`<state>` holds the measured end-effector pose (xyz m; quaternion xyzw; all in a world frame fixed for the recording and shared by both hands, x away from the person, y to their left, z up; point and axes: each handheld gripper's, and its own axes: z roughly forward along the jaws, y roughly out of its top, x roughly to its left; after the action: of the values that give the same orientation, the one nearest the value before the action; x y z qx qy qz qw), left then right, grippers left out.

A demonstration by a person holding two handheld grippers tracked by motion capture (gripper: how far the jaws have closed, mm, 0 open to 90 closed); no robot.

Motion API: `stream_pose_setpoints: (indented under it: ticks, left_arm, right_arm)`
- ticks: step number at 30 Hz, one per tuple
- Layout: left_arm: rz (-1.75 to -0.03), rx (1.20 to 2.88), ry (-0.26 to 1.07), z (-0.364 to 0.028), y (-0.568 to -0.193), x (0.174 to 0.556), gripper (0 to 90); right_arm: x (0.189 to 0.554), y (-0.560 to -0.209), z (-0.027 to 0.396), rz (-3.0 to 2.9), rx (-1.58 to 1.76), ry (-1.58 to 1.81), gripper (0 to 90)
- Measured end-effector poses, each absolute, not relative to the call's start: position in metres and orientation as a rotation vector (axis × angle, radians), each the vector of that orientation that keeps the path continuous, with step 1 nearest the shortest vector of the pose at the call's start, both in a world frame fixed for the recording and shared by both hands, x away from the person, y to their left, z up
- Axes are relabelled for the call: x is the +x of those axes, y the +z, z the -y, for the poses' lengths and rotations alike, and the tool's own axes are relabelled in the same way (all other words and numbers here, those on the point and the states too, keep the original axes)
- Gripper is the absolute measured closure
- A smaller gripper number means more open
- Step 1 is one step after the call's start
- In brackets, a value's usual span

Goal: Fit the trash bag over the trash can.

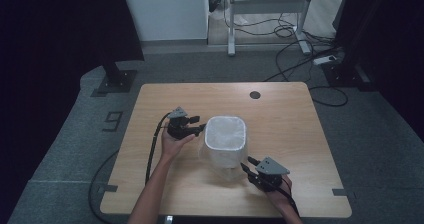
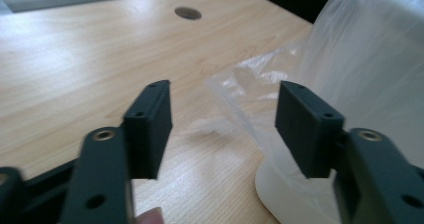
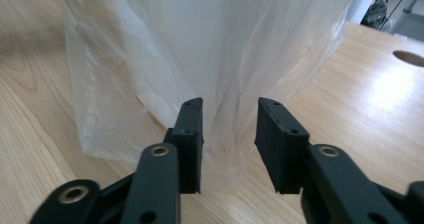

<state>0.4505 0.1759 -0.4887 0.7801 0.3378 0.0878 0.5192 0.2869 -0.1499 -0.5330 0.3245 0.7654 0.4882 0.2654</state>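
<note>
A white bin [image 1: 226,139] lined with a clear plastic bag [image 3: 200,44] stands upright in the middle of the wooden table [image 1: 290,119]. My left gripper [image 1: 200,124] sits just left of the bin's rim. In the left gripper view, the left gripper [image 2: 225,119] is open, with nothing between its pads; loose bag film [image 2: 360,59] and the bin's base [image 2: 285,199] lie to its right. My right gripper [image 1: 247,163] is at the bin's near right corner. In the right gripper view, the right gripper [image 3: 229,134] has its jaws apart around a hanging fold of the bag, and the pads do not press on it.
A round cable hole [image 1: 255,94] sits near the table's far edge. Beyond the table are a white metal frame [image 1: 267,6], floor cables [image 1: 295,34] and dark stands [image 1: 116,79]. A cable [image 1: 152,149] trails from the left gripper along the forearm.
</note>
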Motion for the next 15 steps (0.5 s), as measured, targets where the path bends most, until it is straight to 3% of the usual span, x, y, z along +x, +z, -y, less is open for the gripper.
stream_pose_setpoints:
  ticks: [5, 15]
  left_arm:
    - [-0.797, 1.847, 0.231, -0.182, -0.479, 0.446, 32.3]
    - [-0.704, 1.824, 0.23, -0.198, -0.445, 0.419, 33.7]
  right_arm:
    - [0.282, -0.527, 0.153, -2.016, 0.864, 1.365, 55.1]
    - [0.268, -0.517, 0.17, -2.012, 0.864, 1.436, 47.1]
